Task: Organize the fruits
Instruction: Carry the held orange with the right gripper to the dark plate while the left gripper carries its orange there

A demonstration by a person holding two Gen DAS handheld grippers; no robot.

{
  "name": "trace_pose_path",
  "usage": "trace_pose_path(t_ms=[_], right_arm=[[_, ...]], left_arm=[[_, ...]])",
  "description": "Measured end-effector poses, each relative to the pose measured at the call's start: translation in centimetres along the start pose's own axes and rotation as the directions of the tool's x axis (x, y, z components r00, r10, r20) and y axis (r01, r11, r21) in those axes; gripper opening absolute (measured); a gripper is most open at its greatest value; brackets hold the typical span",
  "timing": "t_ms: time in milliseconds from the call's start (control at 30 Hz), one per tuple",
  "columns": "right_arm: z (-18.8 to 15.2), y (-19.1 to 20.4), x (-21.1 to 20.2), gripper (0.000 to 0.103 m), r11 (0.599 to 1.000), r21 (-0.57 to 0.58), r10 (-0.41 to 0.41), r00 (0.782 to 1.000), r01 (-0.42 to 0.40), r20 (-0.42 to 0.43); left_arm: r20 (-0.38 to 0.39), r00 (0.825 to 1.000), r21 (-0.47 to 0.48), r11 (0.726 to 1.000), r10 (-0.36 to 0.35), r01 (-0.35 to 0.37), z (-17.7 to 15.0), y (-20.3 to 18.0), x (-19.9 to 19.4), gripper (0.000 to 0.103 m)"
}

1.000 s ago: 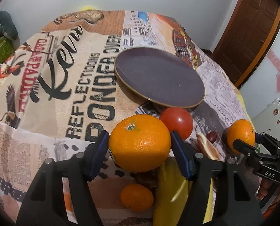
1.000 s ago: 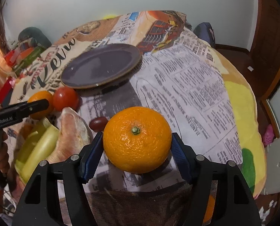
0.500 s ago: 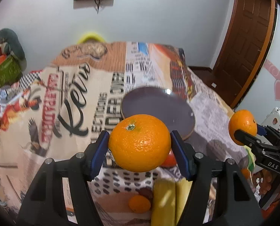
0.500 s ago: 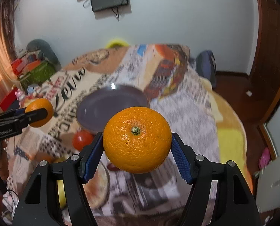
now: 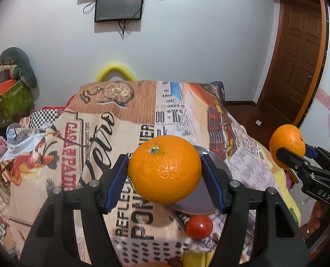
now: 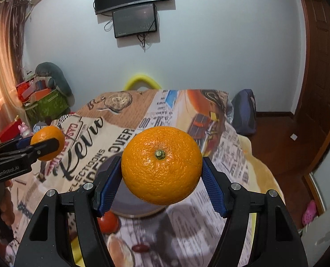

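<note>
1. One orange (image 5: 165, 169) sits clamped between the blue pads of the left gripper (image 5: 165, 173), stem end up and tipped toward the camera, held in the air above the table.
2. A second orange (image 6: 161, 164) is clamped the same way in the right gripper (image 6: 161, 175), its green stem button facing the lens, also clear of the table.
3. Each gripper shows in the other's view: the right one at the right edge of the left wrist view, the left one at the left edge of the right wrist view, both pinching their fruit.
4. Below and behind the held oranges lies a dark round plate (image 6: 129, 209) with a pale rim, nothing visible on the part that shows.
5. A red tomato (image 5: 199, 223) rests on the cloth just in front of the plate's near edge.
6. Nearer the camera in the right wrist view are a small dark red fruit (image 6: 140, 248), a pale cut fruit piece (image 6: 120, 249) and a bit of yellow fruit, too blurred to name.
7. The table is covered by a printed newspaper-style tablecloth (image 5: 93, 133).
8. On the far white wall hang two dark screens (image 6: 133, 20); a brown door (image 5: 298, 62) stands to the right.
</note>
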State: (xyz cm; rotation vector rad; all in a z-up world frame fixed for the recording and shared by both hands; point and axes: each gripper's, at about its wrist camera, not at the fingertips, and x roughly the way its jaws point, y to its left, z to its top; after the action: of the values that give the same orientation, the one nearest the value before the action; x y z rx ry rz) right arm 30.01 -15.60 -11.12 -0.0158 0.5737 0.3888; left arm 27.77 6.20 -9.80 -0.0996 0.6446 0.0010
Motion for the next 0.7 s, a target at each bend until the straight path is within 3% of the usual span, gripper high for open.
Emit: trace_pose_path(t_ms=[333, 700], right_arm=[[1.5, 0.7, 4.2, 0.067, 1.000, -0.023, 0.001, 1.000, -0.001, -0.018], [0.7, 0.4, 9.5, 0.067, 0.999, -0.048, -0.009, 0.992, 0.003, -0.127]], left_arm=[[-0.002, 0.999, -0.005, 0.999, 0.051, -0.051, 1.6, 0.2, 4.0, 0.065], [-0.136, 0.991, -0.018, 1.000, 0.011, -0.014, 1.0, 0.9, 10.9, 0.065]])
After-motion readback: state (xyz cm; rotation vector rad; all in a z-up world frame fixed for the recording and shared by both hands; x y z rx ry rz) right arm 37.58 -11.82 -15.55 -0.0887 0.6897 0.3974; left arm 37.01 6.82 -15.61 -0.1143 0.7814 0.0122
